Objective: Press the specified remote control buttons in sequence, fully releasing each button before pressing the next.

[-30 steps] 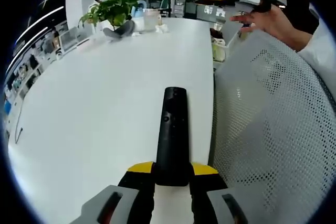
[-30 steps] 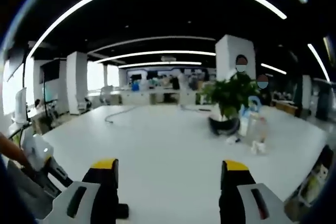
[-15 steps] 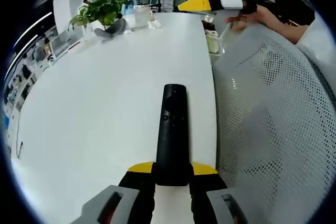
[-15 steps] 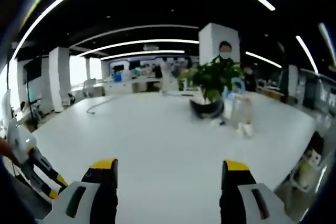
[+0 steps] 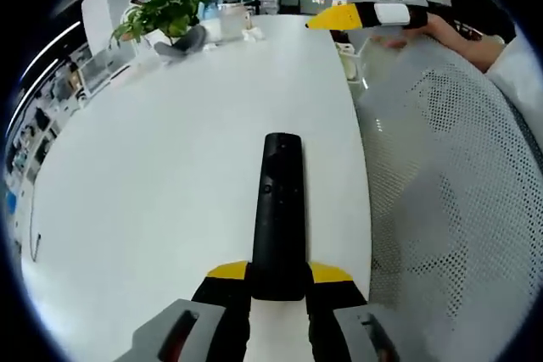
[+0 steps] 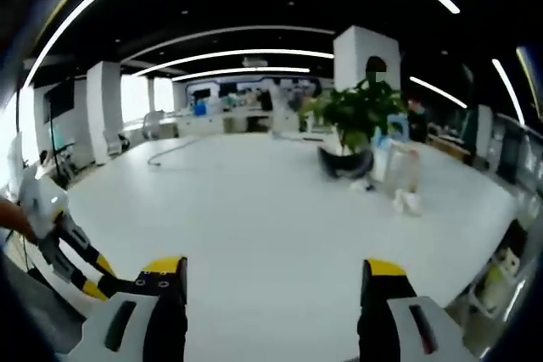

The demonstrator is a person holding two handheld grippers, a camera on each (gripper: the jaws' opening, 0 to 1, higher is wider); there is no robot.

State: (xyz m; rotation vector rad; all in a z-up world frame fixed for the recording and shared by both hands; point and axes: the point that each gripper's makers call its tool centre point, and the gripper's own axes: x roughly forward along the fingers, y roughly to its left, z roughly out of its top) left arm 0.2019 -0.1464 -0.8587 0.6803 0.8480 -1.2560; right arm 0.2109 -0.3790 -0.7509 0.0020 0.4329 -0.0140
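Left gripper (image 5: 278, 287) pinching the black remote (image 5: 278, 209), right gripper (image 6: 268, 294) spread with nothing in it.

The remote's near end sits between the left fingers (image 5: 226, 281), pointing out over the white tabletop (image 5: 153, 167), near its right edge beside a mesh chair (image 5: 450, 201). Lots of open surface ahead; a potted plant (image 5: 170, 14) at the far end. Button labels are too small to read.

The remote (image 5: 278, 209) is a long, slim black bar with small buttons faintly visible on its upper face near the far end. It lies lengthwise along the left gripper view, its near end clamped between the yellow-tipped jaws, its far end reaching out over the white table (image 5: 153, 167).
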